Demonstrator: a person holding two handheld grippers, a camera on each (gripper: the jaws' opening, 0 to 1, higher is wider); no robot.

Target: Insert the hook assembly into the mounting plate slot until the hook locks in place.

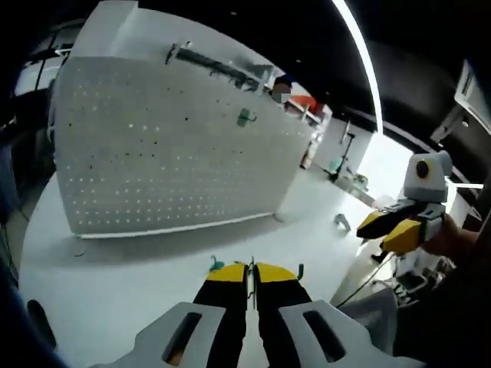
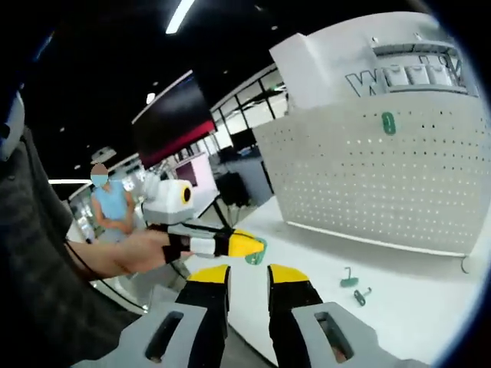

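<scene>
A white pegboard plate (image 1: 176, 146) stands upright on the white table (image 1: 115, 284), with one green hook (image 1: 245, 116) hanging on it. My left gripper (image 1: 252, 270) is shut on a green hook piece (image 1: 217, 265), whose ends stick out either side of the jaws. The right gripper view shows that left gripper (image 2: 249, 245) coming in from the left with the green piece (image 2: 258, 251) at its tip. My right gripper (image 2: 248, 274) is open with nothing between its jaws, well short of the pegboard plate (image 2: 383, 176) and its hung hook (image 2: 389, 123). From the left gripper view, the right gripper (image 1: 381, 232) hangs at the right.
Two loose green hooks (image 2: 349, 280) (image 2: 360, 294) lie on the table (image 2: 414, 314) in front of the board; one small hook (image 1: 341, 222) lies near the board's right end. A person (image 2: 111, 207) stands in the background. The table edge runs close below both grippers.
</scene>
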